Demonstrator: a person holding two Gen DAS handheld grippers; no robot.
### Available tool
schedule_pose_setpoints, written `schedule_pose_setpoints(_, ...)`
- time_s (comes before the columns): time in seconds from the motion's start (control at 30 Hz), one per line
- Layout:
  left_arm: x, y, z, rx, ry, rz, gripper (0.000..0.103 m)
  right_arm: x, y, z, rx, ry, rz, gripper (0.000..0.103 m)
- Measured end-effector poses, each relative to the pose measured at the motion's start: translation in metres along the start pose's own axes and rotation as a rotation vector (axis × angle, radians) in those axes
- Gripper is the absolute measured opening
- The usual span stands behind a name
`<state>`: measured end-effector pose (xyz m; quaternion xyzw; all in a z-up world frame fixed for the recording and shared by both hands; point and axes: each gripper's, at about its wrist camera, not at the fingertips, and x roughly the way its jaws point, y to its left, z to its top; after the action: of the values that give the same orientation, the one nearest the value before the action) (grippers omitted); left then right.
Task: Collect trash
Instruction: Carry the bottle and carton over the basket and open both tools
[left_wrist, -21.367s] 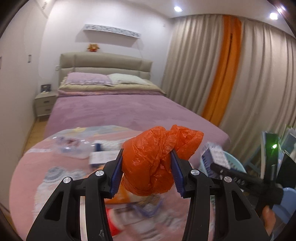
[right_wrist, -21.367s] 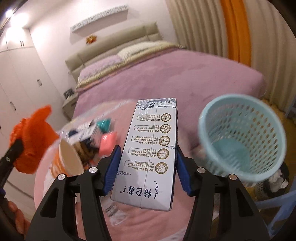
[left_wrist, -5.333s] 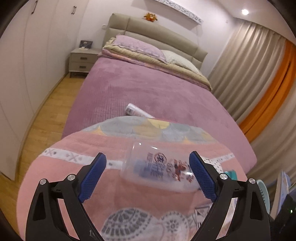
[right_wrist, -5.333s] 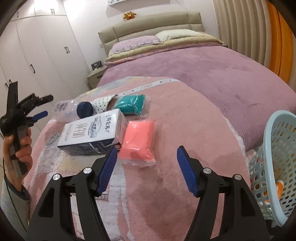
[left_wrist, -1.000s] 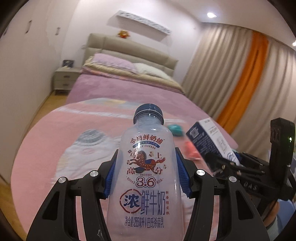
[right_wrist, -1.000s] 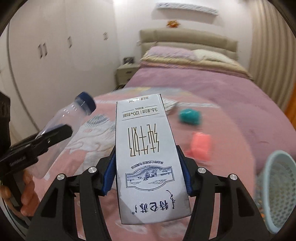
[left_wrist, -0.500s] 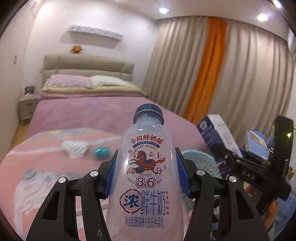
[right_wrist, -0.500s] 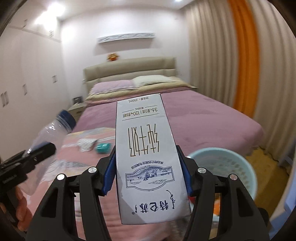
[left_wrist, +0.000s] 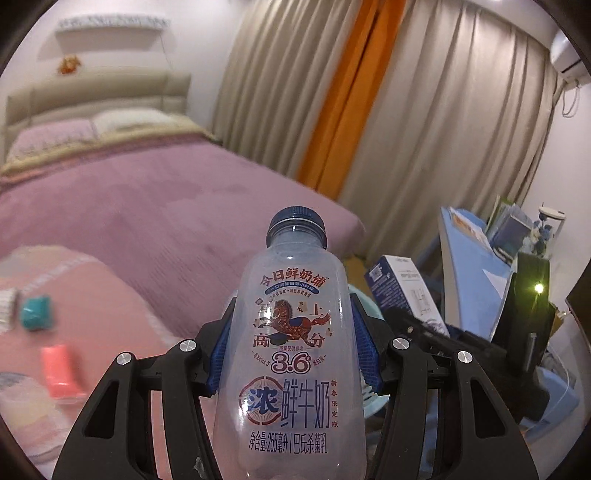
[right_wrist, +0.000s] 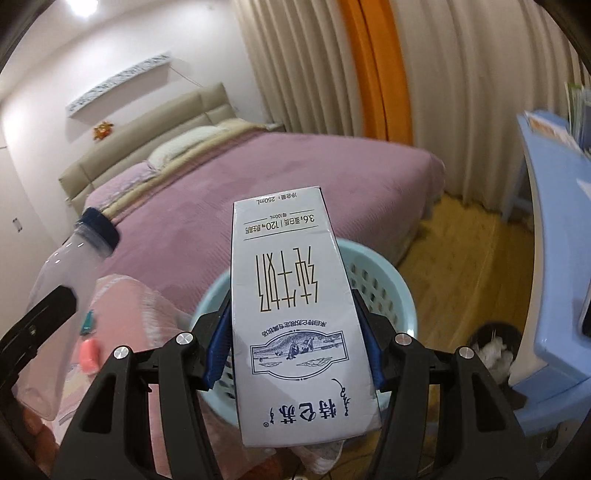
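Clear plastic bottle empty, light, slick: my left claw grips mid-body. Right claw clamps crushable carton over basket.

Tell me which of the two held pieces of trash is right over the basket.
The white milk carton in the right gripper; the light blue basket sits directly behind it. The clear bottle is off to the left.

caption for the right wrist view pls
Right gripper holds a milk carton above the light blue basket.
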<state>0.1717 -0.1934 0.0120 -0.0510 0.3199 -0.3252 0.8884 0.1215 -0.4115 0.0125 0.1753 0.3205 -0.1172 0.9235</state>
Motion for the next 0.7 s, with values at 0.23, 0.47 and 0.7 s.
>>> schedule_pose_setpoints(0.23, 0.060, 0.015, -0.010, -0.053, 0.121, -0.014, 0.054, 0.045, -0.021, -0.006, 0.016, 0.092, -0.019, 0.057)
schedule_pose_setpoints(0.47, 0.071, 0.010, -0.014, -0.061, 0.149, -0.014, 0.075, 0.069, -0.028, -0.011, -0.001, 0.134, -0.017, 0.059)
schedule_pose_setpoints(0.7, 0.039, 0.014, -0.011, -0.051, 0.096, -0.013, 0.076, 0.064, -0.028, -0.015, 0.008, 0.124, 0.016, 0.063)
